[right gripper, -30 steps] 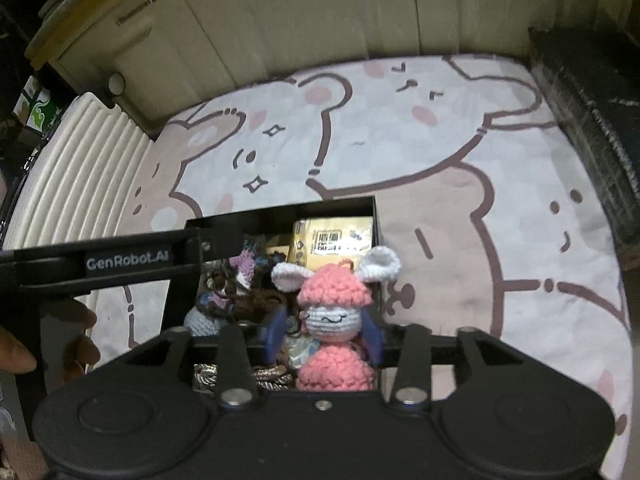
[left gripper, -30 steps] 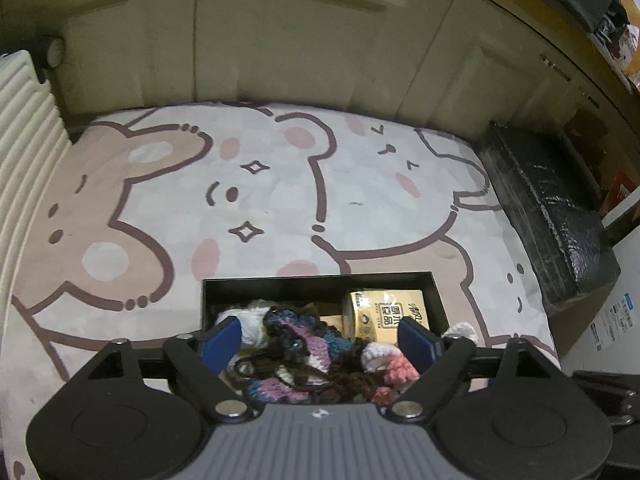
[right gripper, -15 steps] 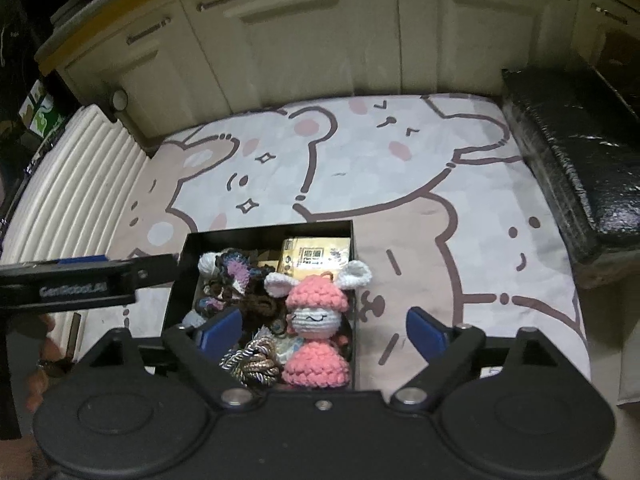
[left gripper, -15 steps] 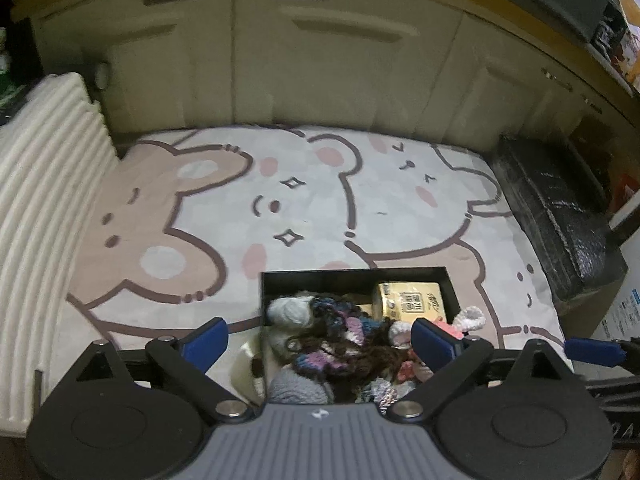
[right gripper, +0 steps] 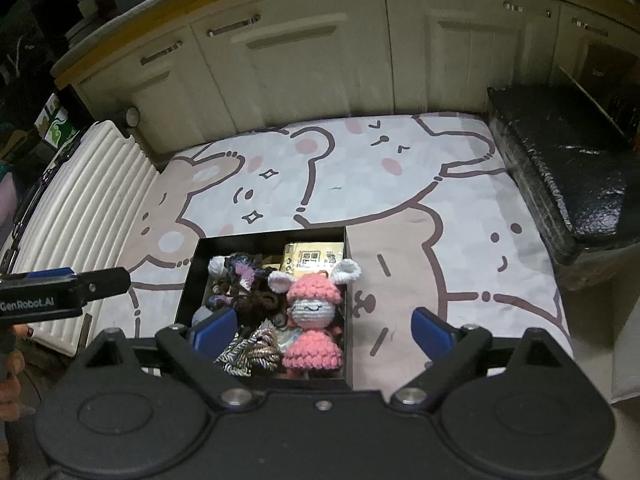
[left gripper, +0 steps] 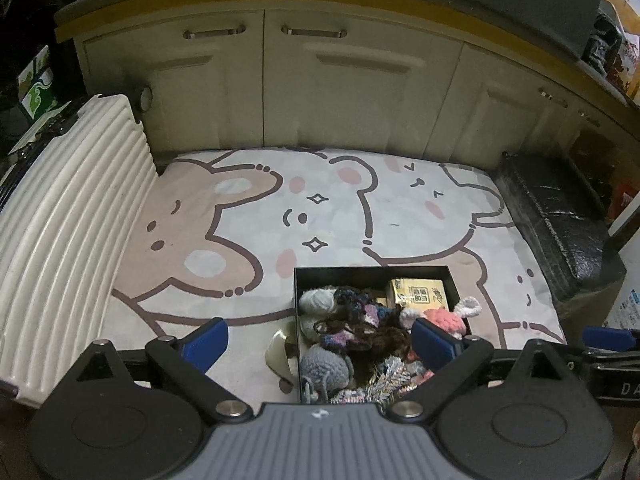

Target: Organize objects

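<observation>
Hovering wide open, both hand-held grippers (left gripper: 318,338) (right gripper: 324,326) flank the black box's (right gripper: 349,280) rim above bare mat (right gripper: 460,208).

Right gripper (right gripper: 322,326) jaws just opened wide, empty, above black rectangular box (right gripper: 192,264). Pink crocheted bunny doll (right gripper: 314,320) stands upright inside, among yarn toys, untouched.

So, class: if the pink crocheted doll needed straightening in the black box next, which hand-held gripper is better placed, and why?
Probably the right hand-held gripper: open, with the pink doll straight ahead between its fingers. In the left view the doll sits off to one side.
</observation>
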